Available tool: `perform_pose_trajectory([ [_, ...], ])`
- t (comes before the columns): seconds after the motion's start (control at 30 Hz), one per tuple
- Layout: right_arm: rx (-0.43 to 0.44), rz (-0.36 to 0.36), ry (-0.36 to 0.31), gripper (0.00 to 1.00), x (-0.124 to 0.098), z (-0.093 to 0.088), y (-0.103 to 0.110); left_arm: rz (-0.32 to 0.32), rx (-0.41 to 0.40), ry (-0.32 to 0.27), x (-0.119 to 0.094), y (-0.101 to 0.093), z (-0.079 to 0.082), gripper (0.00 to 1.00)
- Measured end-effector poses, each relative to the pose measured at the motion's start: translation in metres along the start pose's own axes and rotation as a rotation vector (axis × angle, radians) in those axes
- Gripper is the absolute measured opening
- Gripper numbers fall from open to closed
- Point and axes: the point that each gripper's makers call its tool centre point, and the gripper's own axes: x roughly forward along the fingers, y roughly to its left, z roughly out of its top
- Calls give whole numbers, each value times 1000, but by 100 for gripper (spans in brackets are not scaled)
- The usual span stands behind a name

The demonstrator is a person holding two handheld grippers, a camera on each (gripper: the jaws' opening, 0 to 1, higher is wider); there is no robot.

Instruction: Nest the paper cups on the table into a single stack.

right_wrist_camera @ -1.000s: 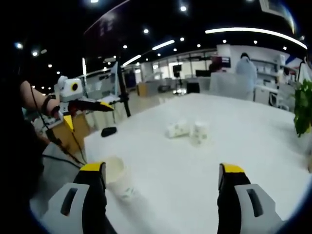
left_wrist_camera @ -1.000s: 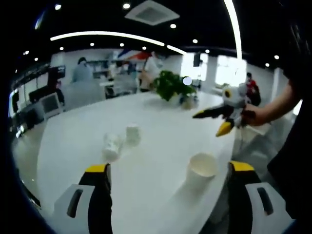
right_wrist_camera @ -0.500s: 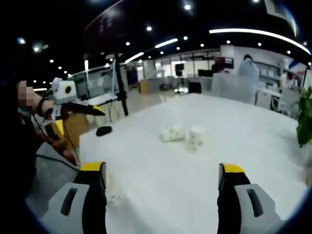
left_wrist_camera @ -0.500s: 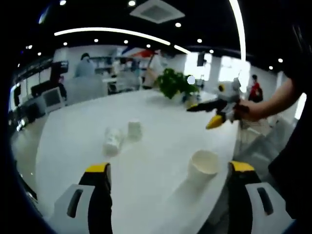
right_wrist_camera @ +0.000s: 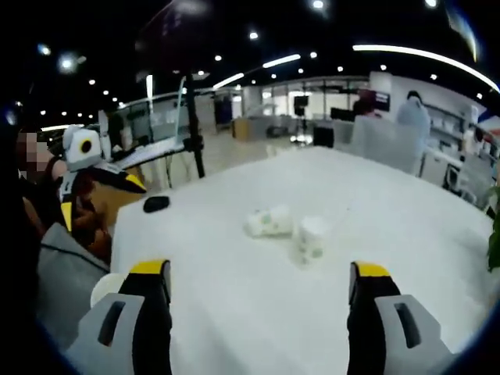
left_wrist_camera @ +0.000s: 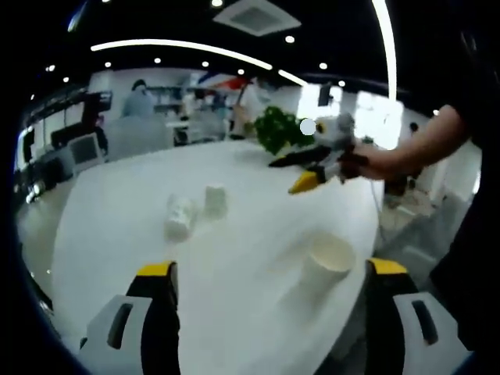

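Left gripper view: my left gripper rises from 6 o'clock with its yellow-tipped jaws set wide apart and nothing between them, held above the near part of the white tabletop. An upright paper cup stands mouth-up near the tabletop edge at about 5 o'clock, just inside my right-hand jaw and apart from it. Farther out, toward 10 o'clock of the view centre, a tipped cup lies on its side, and just beside it an inverted cup stands base-up; whether these two touch cannot be resolved. All three cups are white. At 2 o'clock my right gripper comes in, carried by my right hand, with the forearm reaching in from the view's right side. Its jaws point toward 9 o'clock above the tabletop, parted, with nothing held. A green plant stands behind it at the far tabletop edge.

Right gripper view: my right gripper's jaws rise from 6 o'clock, wide apart and empty, over the tabletop. The tipped cup and the inverted cup sit close together at the view centre. The rim of the upright cup shows at 8 o'clock, beside my left-hand jaw. My left gripper hangs at 9 o'clock, off the tabletop edge. A small dark object lies on the tabletop near that edge.
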Motion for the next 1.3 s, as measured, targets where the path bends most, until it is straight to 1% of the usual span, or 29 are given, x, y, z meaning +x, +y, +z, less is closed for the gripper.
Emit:
perform_pose_trajectory([
  [0.1, -12, 5, 13, 91, 9, -1, -6, -6, -5, -2, 1, -2, -2, 100],
  [0.2, -20, -10, 21, 90, 17, 1, -19, -7, -15, -3, 3, -2, -5, 100],
  [0.37, 7, -38, 24, 88, 34, 6, -43, -11, -37, 5, 3, -1, -11, 100],
  [0.43, 12, -39, 25, 84, 40, 6, -49, -12, -32, 3, 3, -2, -11, 100],
  [0.5, 63, -42, 20, 82, 46, 7, -56, -16, -28, 4, 4, -3, -12, 100],
  [0.6, 77, -60, 32, 81, 56, 4, -70, -21, -34, 10, 5, -4, -14, 100],
  [0.63, 80, -60, 33, 79, 58, 3, -71, -20, -33, 13, 5, -4, -15, 100],
  [0.67, 92, -60, 32, 77, 60, 3, -73, -22, -27, 4, 5, -4, -13, 100],
  [0.7, 123, -60, 25, 75, 63, 3, -76, -25, -33, 0, 5, -4, -13, 100],
  [0.8, 138, -76, 28, 74, 70, 2, -84, -26, -36, 1, 5, -3, -14, 99],
  [0.87, 142, -74, 31, 74, 75, 2, -83, -23, -38, 3, 6, -1, -15, 100],
  [0.93, 130, -61, 50, 73, 82, 1, -79, -21, -40, -1, 7, 0, -15, 100],
  [1.0, 111, -50, 67, 70, 88, -2, -78, -22, -45, -2, 7, 0, -16, 99],
  [1.03, 87, -43, 82, 68, 90, -3, -75, -22, -56, -4, 7, -1, -16, 100],
  [1.1, 55, -33, 91, 65, 94, -2, -72, -27, -56, -2, 7, -2, -16, 100],
  [1.13, 32, -28, 109, 63, 97, -5, -71, -31, -58, 4, 8, -3, -18, 100],
  [1.17, 33, -26, 110, 61, 99, -5, -69, -33, -63, 1, 7, -4, -18, 100],
  [1.3, 62, -26, 104, 58, 105, -6, -73, -32, -72, -5, 7, -5, -19, 100],
])
